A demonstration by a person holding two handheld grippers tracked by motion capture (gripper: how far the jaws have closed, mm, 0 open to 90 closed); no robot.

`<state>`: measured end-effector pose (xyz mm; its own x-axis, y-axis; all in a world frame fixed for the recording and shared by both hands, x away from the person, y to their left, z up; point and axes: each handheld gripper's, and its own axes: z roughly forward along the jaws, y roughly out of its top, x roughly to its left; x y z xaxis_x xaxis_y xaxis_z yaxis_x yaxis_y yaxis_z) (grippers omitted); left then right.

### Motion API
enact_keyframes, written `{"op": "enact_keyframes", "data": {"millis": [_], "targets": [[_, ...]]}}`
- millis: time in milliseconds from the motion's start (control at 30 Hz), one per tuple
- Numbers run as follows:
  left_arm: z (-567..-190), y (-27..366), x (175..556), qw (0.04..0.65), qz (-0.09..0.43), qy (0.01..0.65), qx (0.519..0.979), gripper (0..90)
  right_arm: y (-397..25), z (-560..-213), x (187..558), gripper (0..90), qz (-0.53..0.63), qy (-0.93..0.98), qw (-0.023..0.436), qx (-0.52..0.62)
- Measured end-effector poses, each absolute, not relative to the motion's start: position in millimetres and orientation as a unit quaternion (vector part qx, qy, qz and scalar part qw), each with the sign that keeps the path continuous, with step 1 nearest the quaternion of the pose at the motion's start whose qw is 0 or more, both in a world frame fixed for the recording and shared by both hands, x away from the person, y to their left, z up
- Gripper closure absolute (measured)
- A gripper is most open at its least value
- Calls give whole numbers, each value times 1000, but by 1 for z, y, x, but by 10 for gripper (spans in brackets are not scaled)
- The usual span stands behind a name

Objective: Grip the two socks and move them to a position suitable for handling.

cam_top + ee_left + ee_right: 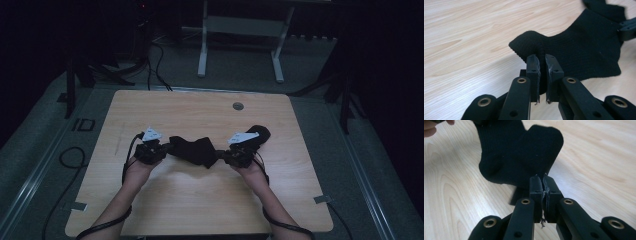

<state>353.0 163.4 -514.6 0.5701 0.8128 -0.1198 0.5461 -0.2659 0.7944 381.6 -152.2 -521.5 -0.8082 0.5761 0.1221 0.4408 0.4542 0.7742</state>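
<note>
Two bare forearms, no sleeves showing, enter the high view from 6 o'clock. Each hand carries black tongs: the left tongs (159, 148) and the right tongs (231, 156). Each is topped by a pale grey three-cornered plate, and a black cable trails from each back toward 6 o'clock. Up close, the left tongs (542, 75) and right tongs (543, 197) are matte black linkage bars with brass-ringed rivet holes and blocky rectangular pads, frayed at the edges.
</note>
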Motion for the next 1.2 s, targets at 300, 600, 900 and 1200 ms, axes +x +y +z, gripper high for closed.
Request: {"op": "enact_keyframes", "data": {"millis": [300,600,900,1200], "targets": [[-502,129,331,465,133,399,779,838,-199,-483,348,867,440,839,125,295],[-544,144,299,423,106,419,797,837,-191,-523,337,857,394,869,66,292],[-558,168,286,400,111,440,797,836,-175,-533,333,589,391,875,61,280],[-563,170,287,398,109,447,793,836,-183,-541,362,475,368,857,83,351]]}}
